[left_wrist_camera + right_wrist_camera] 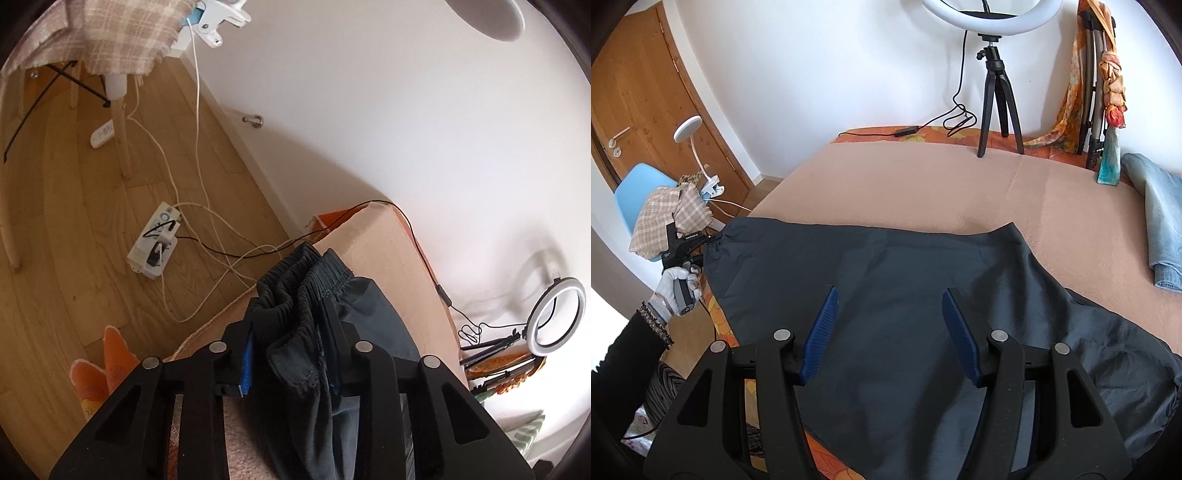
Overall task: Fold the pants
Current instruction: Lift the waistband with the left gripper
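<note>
The left tongs (291, 325) are clenched on the bunched elastic waistband of the dark pants (317, 332), the gathered fabric squeezed between the black arms and hanging down between them; a blue pad (246, 369) shows on the inner face of one finger; beyond the waistband lies the corner of a surface covered in a peach blanket (384, 251), with a thin black cable (413, 229) running over its edge; below on the wooden floor (74, 229) sit a white power strip (153, 242) with white cords, and a white remote (102, 133) near a chair leg; a plaid cloth (107, 33) hangs at the upper left beside a white clip (218, 18); a small ring light (557, 317) stands at the far right.

In the right wrist view the right tongs (888, 332) are released, their blue-padded fingers (822, 332) spread wide above the pants (905, 280), touching nothing that I can make out; the pants lie spread flat across the peach blanket (923, 184); at the left edge of the garment a gloved left hand (676, 291) holds the left tongs (713, 242) gripping the waistband; a ring light on a black tripod (997, 92) stands at the far side against the white wall; folded light-blue jeans (1163, 221) rest at the right, apart from the pants; a blue chair (639, 192) and a wooden door (646, 92) are at the left.
</note>
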Demonstrator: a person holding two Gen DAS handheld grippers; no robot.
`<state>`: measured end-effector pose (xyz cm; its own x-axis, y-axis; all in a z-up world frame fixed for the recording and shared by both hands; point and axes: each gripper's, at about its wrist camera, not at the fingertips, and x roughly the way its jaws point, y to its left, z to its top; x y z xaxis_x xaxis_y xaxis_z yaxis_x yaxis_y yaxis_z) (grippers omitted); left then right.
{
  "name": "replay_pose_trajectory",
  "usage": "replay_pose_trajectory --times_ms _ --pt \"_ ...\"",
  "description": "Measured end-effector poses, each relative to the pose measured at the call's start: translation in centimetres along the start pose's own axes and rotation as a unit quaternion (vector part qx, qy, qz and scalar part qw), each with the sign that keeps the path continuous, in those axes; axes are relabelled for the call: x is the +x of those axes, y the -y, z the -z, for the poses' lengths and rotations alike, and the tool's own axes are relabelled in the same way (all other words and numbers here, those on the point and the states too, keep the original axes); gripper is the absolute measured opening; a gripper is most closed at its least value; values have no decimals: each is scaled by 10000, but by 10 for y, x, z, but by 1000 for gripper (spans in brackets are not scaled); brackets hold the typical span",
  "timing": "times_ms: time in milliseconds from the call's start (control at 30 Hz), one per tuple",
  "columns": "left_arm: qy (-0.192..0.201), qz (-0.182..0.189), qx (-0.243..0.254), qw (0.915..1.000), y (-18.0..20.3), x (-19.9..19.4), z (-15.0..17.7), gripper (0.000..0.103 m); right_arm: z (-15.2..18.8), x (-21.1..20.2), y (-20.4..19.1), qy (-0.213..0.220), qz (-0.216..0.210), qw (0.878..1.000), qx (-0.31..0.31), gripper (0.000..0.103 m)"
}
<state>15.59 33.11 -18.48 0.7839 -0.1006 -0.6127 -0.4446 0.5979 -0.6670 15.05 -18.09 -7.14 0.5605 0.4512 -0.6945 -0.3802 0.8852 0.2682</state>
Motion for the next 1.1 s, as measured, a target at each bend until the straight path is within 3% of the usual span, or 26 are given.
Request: replay_pose_trajectory --times_ms 300,567,900,1000,1100 --pt "382 -180 793 9960 29 -13 2 18 2 -1 -1 -16 -46 10000 28 62" --pt "617 -39 1914 9796 85 -29 21 17 1 9 -9 -127 -190 9997 53 62" --pt "269 394 3221 9455 150 -24 87 17 -4 55 -42 -564 -772 9954 91 62" --pt "22 593 3599 9311 168 -19 118 17 -9 77 -52 -759 -1149 9899 332 62" --pt "-196 709 4075 9102 184 -13 153 17 -13 105 -59 -977 -1560 9799 769 62"
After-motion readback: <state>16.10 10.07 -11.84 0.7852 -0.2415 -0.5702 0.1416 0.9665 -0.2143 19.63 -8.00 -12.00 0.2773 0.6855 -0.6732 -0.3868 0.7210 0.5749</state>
